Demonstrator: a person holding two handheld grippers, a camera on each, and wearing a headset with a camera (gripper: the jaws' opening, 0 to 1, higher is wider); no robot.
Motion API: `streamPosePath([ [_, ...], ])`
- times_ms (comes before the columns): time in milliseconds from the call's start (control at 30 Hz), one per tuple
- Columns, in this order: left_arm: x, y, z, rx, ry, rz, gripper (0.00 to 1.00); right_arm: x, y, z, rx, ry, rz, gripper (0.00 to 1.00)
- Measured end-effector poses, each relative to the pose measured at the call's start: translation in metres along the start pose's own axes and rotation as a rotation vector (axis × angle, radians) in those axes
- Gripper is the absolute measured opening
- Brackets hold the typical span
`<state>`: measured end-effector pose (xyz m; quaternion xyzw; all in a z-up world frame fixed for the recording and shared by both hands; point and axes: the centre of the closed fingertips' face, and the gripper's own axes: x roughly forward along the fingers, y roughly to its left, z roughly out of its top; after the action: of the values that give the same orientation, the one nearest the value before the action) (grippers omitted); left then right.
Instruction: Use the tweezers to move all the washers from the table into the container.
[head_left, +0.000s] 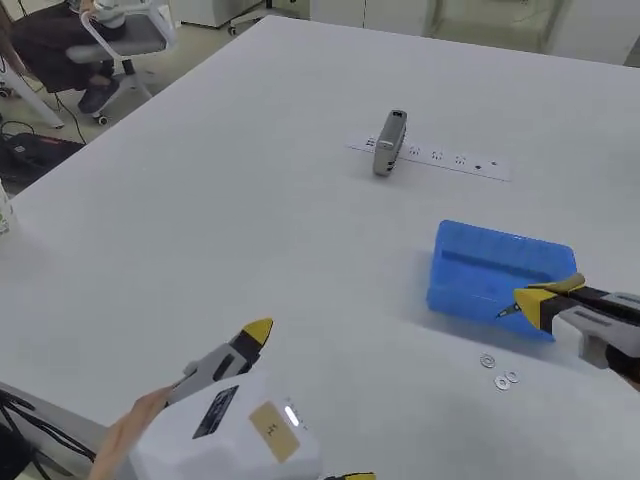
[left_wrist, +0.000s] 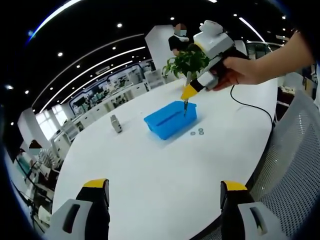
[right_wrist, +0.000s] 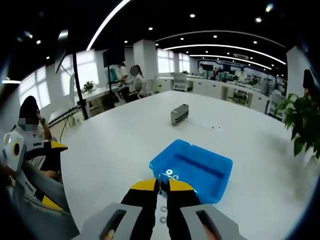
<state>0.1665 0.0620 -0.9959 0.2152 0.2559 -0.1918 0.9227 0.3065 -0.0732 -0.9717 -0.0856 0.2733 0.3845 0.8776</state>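
R gripper (right_wrist: 159, 186) clamped on tweezers (head_left: 510, 309), tips over near edge of blue container (head_left: 490, 262). 3 washers (head_left: 487, 361) on surface (head_left: 250, 220) just beside container, near tweezers. L gripper (left_wrist: 165, 186) jaws apart, well away.

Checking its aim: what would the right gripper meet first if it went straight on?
Probably the blue plastic container, just beyond the thin metal tweezers that the right gripper holds; depth is unclear.

No legible text or labels
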Motion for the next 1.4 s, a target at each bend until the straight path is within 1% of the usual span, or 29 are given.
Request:
streamPosePath([
  [100, 0.000, 0.000, -0.001, 0.002, 0.005, 0.003, 0.94, 0.003, -0.002, -0.011, 0.001, 0.027, -0.002, 0.03],
  [133, 0.000, 0.001, 0.000, 0.001, 0.003, 0.004, 0.94, 0.005, -0.002, -0.016, 0.011, 0.045, 0.002, 0.03],
  [200, 0.000, 0.001, -0.001, 0.001, 0.003, 0.004, 0.94, 0.008, -0.003, -0.022, 0.018, 0.061, 0.001, 0.03],
  [500, 0.000, 0.001, -0.001, 0.001, 0.005, 0.008, 0.94, 0.021, -0.004, -0.038, 0.017, 0.118, -0.007, 0.03],
  [733, 0.000, 0.002, -0.001, 0.001, 0.006, 0.010, 0.93, 0.026, -0.008, -0.042, 0.003, 0.134, -0.021, 0.03],
  [867, 0.000, 0.002, -0.002, 0.002, 0.008, 0.010, 0.93, 0.028, -0.009, -0.045, -0.002, 0.151, -0.021, 0.03],
  [1300, 0.000, 0.002, -0.002, 0.004, 0.011, 0.012, 0.93, 0.032, -0.009, -0.041, -0.003, 0.149, -0.018, 0.03],
  [1333, 0.000, 0.002, -0.002, 0.004, 0.011, 0.011, 0.93, 0.033, -0.009, -0.042, -0.002, 0.151, -0.017, 0.03],
  [1367, 0.000, 0.002, -0.002, 0.004, 0.011, 0.011, 0.93, 0.033, -0.008, -0.045, 0.002, 0.168, -0.014, 0.03],
  [1400, 0.000, 0.002, -0.002, 0.004, 0.010, 0.011, 0.93, 0.033, -0.008, -0.041, 0.001, 0.138, -0.016, 0.03],
])
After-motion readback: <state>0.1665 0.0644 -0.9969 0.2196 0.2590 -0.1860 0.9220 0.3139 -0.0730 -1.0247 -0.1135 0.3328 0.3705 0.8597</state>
